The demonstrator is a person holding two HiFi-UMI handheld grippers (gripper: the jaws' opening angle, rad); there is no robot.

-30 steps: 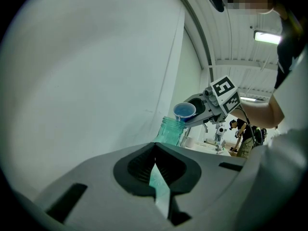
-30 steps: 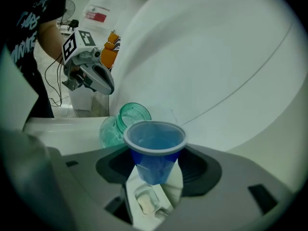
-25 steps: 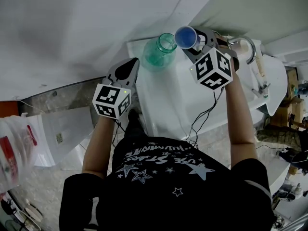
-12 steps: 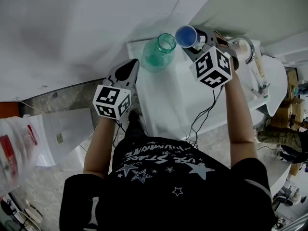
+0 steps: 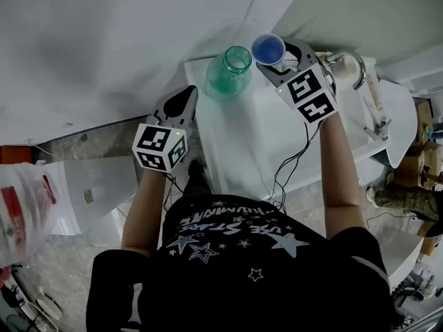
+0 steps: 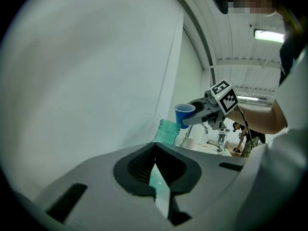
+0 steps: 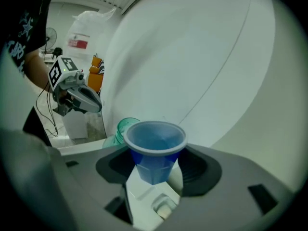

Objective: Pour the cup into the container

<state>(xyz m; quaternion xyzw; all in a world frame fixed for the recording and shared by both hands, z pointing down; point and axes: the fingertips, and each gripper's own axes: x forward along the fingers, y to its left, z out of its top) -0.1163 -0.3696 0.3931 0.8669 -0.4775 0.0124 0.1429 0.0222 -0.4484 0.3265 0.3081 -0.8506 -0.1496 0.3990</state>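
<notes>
A blue plastic cup [image 5: 268,49] sits between the pads of my right gripper [image 5: 273,55], which is shut on it. The cup hangs just right of the mouth of a green glass jar [image 5: 230,71] that stands at the back of the white counter [image 5: 249,137]. In the right gripper view the cup [image 7: 156,146] is nearly upright, the jar [image 7: 124,128] is behind it to the left, and I cannot tell what is inside the cup. My left gripper [image 5: 189,93] is shut on nothing and held off the counter's left edge. The left gripper view shows the cup [image 6: 184,114] level with the jar's [image 6: 168,131] rim.
A chrome faucet [image 5: 351,66] and a sink lie right of the cup. Cables [image 5: 291,164] trail over the counter's front edge. A white wall stands close behind the jar. A plastic bag [image 5: 21,213] is on the floor far left.
My right gripper has rolled with the cup in it, so its marker cube now faces a different way. The cup stayed beside the jar's mouth. The left gripper has not moved.
</notes>
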